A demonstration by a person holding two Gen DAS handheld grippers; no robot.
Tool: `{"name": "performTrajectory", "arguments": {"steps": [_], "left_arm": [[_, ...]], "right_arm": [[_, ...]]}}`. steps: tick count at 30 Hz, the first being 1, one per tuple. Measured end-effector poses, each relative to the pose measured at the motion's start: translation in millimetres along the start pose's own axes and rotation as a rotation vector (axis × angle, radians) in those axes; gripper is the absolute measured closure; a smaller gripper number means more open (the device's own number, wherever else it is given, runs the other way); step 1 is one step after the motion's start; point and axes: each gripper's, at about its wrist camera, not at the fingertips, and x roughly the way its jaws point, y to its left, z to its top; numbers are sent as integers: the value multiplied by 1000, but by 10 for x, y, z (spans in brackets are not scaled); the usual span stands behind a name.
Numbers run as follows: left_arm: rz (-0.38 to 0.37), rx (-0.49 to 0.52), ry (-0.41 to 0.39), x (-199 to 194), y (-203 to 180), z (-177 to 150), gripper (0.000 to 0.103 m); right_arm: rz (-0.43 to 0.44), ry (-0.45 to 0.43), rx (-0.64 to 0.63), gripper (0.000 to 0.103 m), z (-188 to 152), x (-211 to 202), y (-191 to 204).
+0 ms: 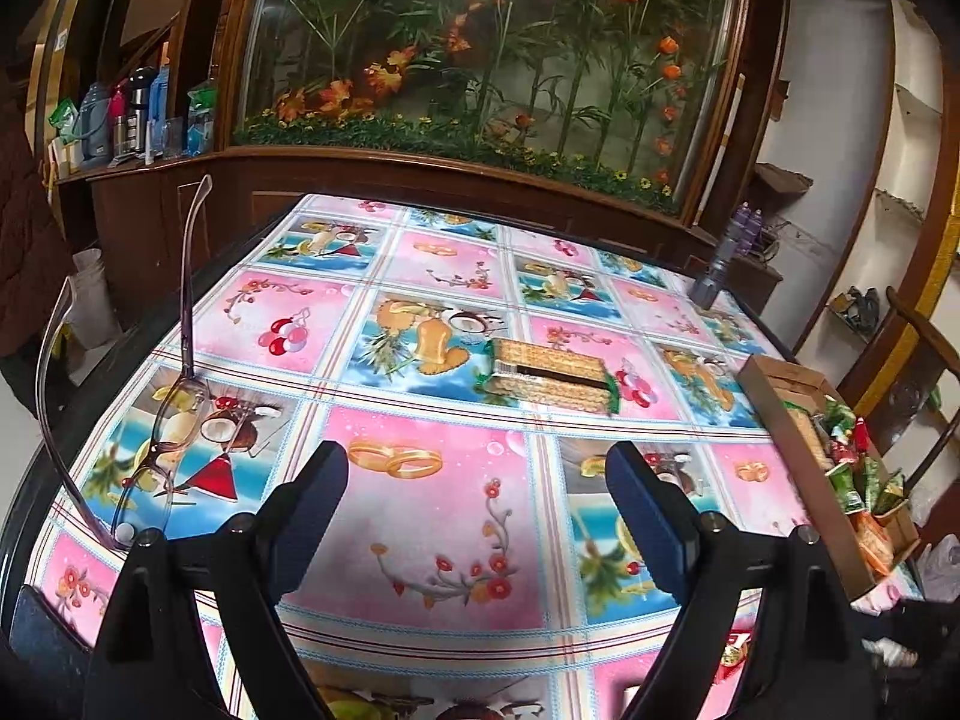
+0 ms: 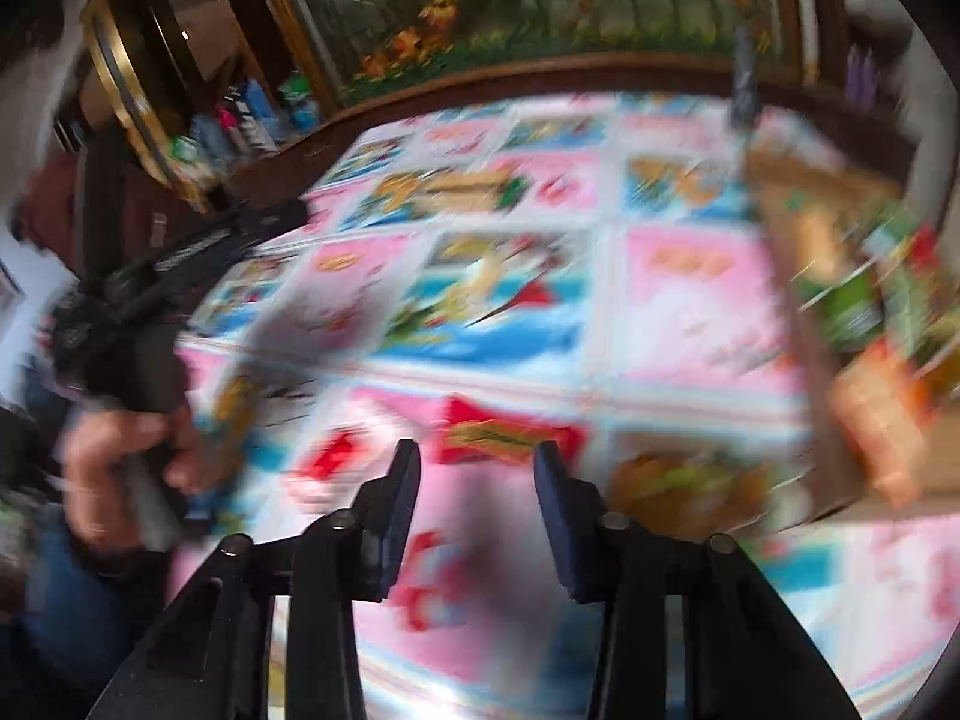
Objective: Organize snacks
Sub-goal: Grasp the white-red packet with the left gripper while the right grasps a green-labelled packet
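Left claw (image 1: 477, 501) wide, empty, over bare tablecloth (image 1: 420, 516). Wafer pack (image 1: 549, 375) beyond it, well apart: tan, green ends, flat on cloth. Box (image 1: 798, 462) at right edge, snacks inside. Right claw (image 2: 477, 495) narrow, empty; red packet (image 2: 510, 435) just ahead, blurred.
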Motion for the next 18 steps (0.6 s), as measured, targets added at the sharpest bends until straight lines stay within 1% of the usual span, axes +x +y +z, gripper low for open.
{"name": "performTrajectory", "arguments": {"steps": [2,5,6,7,8,10,12,15,16,18], "left_arm": [[-35,-13,-9,-56,14,16,16],[-68,-38,-16,-146,36,22,16],[-78,-37,-13,-170,29,20,17],[-88,-27,-11,-220,3,17,20],[-91,-20,-12,-262,-15,7,21],[-113,4,-5,-359,-61,-38,21],[-145,34,22,-447,-102,-108,21],[-183,75,81,-547,-136,-267,21],[-197,85,111,-572,-141,-334,24],[-203,104,143,-610,-154,-431,31]], "right_arm": [[-42,-1,62,69,-21,-97,-177],[-70,-17,174,69,-104,-246,-471],[-51,-17,253,69,-169,-278,-630],[-34,-8,294,69,-192,-257,-728],[-28,-2,335,69,-237,-243,-813],[-51,0,347,69,-266,-222,-831],[-61,8,344,69,-260,-161,-831],[-126,23,290,69,-216,-46,-775],[-122,31,278,69,-207,0,-762],[-109,44,278,70,-206,77,-749]]}}
